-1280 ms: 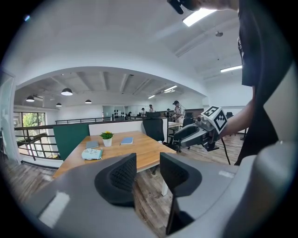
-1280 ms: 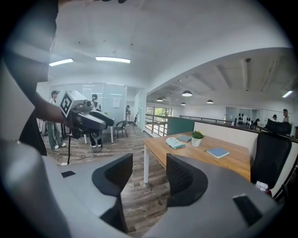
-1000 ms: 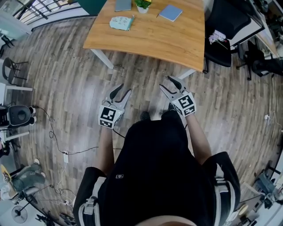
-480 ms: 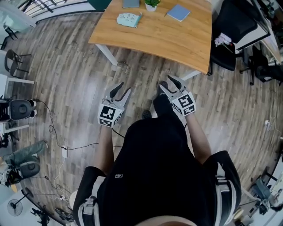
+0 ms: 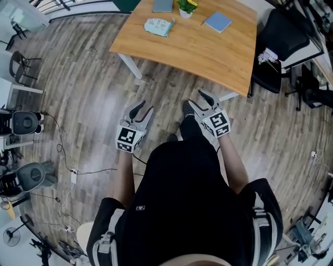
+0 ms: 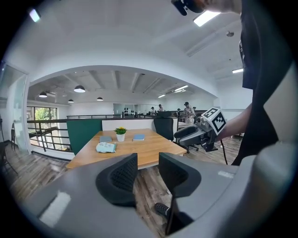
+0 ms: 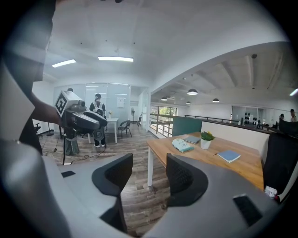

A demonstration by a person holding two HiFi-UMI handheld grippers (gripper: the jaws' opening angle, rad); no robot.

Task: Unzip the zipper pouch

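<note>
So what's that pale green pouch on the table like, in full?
The pouch is a soft-looking, mint-coloured bag with a faint printed pattern. It lies flat on the wooden table, towards one end, apart from the grey notebook and potted plant. Only the table touches it; its zipper is too small to make out.

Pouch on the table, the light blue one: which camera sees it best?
The head view: it looks down on the whole pouch lying on the table. In the left gripper view the pouch is small and seen side-on; in the right gripper view the pouch looks the same.
</note>
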